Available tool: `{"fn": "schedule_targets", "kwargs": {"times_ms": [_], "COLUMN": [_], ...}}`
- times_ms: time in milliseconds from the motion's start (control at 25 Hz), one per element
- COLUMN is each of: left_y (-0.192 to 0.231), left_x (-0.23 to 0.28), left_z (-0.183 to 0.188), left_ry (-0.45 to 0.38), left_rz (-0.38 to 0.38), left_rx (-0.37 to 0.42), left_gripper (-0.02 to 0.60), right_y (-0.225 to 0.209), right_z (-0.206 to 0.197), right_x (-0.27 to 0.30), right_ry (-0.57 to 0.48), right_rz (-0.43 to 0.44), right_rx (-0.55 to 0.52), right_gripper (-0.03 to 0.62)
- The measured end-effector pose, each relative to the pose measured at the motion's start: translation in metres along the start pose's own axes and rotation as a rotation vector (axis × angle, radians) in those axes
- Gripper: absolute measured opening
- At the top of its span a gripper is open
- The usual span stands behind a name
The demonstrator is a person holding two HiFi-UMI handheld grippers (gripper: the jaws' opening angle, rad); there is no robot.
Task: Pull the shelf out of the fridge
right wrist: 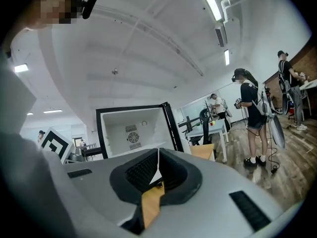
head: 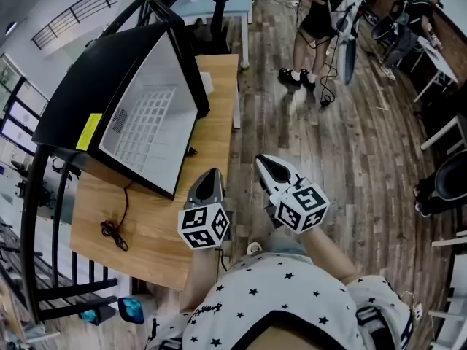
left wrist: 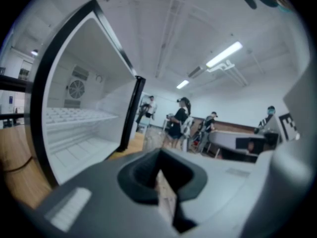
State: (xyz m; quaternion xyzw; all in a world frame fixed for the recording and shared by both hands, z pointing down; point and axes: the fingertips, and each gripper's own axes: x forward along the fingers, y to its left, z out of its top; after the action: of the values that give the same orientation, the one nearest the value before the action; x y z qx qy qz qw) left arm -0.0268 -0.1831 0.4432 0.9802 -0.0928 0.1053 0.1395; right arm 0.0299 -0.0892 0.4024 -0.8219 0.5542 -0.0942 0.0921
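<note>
A small black fridge (head: 109, 100) stands on a wooden table (head: 157, 224) with its door (head: 188, 64) swung open, which exposes the white inside. A white wire shelf (head: 146, 126) lies across the inside; it also shows in the left gripper view as the shelf (left wrist: 74, 115). In the right gripper view the fridge (right wrist: 132, 133) faces me from some way off. My left gripper (head: 211, 173) and right gripper (head: 267, 164) hover side by side off the table's near corner, short of the fridge. Both are shut, with nothing between the pads, and neither touches the fridge.
A black cable (head: 117, 228) trails over the table in front of the fridge. A white table (head: 219, 6) stands beyond it. Several people (head: 317, 28) stand on the wood floor at the back right. A black railing (head: 44, 268) runs along the left.
</note>
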Motion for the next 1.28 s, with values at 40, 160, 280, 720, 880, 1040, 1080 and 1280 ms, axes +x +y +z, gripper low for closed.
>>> {"fn": "schedule_targets", "kwargs": {"times_ms": [40, 160, 280, 720, 880, 1040, 1080, 1280], "left_y": [0.006, 0.018, 0.024, 0.078, 0.092, 0.102, 0.106, 0.115], "left_x": [-0.001, -0.002, -0.002, 0.013, 0.019, 0.032, 0.032, 0.030], "left_z": [-0.001, -0.002, -0.001, 0.014, 0.019, 0.029, 0.030, 0.034], "left_ry": [0.000, 0.003, 0.008, -0.039, -0.059, -0.087, -0.096, -0.131], "left_rz": [0.011, 0.040, 0.053, 0.233, 0.322, 0.404, 0.434, 0.532], "left_rx": [-0.007, -0.016, -0.009, -0.052, -0.071, -0.097, -0.104, -0.127], "left_gripper": [0.005, 0.006, 0.005, 0.005, 0.006, 0.006, 0.005, 0.006], "right_y": [0.003, 0.008, 0.008, 0.018, 0.018, 0.009, 0.010, 0.015], "right_z": [-0.002, -0.006, -0.007, -0.007, -0.010, -0.006, -0.006, -0.010], "right_x": [0.004, 0.017, 0.031, 0.110, 0.137, 0.161, 0.167, 0.186], "right_ry": [0.006, 0.019, 0.024, 0.083, 0.125, 0.167, 0.179, 0.236], "right_rz": [0.013, 0.046, 0.069, 0.273, 0.372, 0.455, 0.484, 0.582], "right_rx": [0.003, 0.024, 0.065, 0.127, 0.193, 0.247, 0.258, 0.335], "right_gripper": [0.023, 0.023, 0.023, 0.023, 0.023, 0.023, 0.023, 0.023]}}
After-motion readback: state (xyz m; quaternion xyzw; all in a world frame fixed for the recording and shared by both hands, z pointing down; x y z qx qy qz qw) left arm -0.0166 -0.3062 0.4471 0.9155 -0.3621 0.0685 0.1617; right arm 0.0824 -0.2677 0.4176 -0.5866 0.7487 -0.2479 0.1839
